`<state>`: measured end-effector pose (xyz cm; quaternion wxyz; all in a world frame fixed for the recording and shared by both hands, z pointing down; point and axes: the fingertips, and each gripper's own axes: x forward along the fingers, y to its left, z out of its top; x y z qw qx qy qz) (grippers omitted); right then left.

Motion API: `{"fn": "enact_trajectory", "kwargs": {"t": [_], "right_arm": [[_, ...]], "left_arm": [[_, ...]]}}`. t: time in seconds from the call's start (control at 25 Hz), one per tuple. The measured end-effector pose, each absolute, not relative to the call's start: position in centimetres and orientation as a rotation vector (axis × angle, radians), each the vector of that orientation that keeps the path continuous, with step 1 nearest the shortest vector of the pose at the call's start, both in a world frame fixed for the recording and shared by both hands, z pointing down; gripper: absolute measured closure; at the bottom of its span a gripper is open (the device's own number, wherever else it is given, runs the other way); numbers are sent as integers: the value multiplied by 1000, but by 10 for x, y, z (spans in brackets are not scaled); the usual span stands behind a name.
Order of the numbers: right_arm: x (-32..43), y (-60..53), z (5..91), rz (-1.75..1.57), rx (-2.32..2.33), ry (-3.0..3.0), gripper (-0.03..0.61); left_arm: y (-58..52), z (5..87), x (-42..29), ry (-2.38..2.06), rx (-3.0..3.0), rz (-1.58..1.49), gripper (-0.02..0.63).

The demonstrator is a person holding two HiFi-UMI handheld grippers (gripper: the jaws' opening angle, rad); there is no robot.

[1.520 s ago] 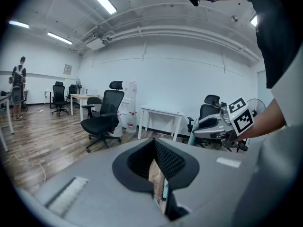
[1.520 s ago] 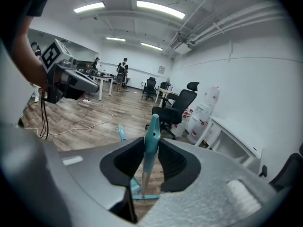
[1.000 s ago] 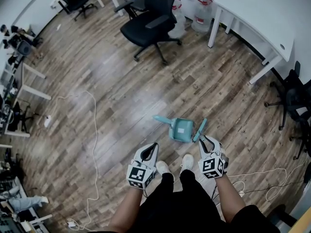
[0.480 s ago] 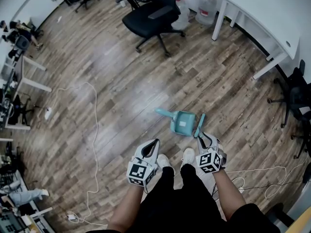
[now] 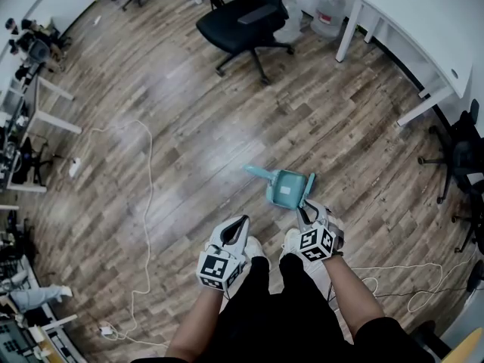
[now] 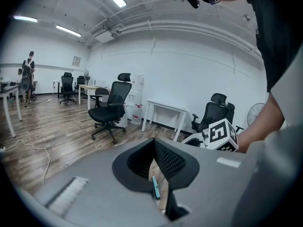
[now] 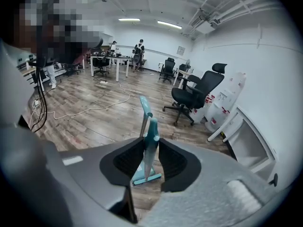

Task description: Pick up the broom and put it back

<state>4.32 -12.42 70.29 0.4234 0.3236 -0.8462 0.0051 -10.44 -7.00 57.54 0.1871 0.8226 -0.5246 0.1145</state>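
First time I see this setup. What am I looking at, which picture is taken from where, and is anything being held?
There is no robot here: a person holds a pair of handheld tongs in each hand. The head view looks down from the person's head at the wooden floor, where a teal dustpan sits. The other two pictures come from a camera riding on each pair of tongs. The right tongs are closed on the handle of the teal broom, next to the dustpan. The left tongs are shut and hold nothing.
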Motion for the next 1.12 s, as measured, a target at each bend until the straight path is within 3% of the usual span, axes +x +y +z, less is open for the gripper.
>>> {"fn": "enact_trajectory", "kwargs": {"t": [1.12], "right_arm": [[-41, -191, 713, -65, 638, -2173, 474]], "left_arm": [[-69, 592, -143, -1600, 2188, 331, 595]]}}
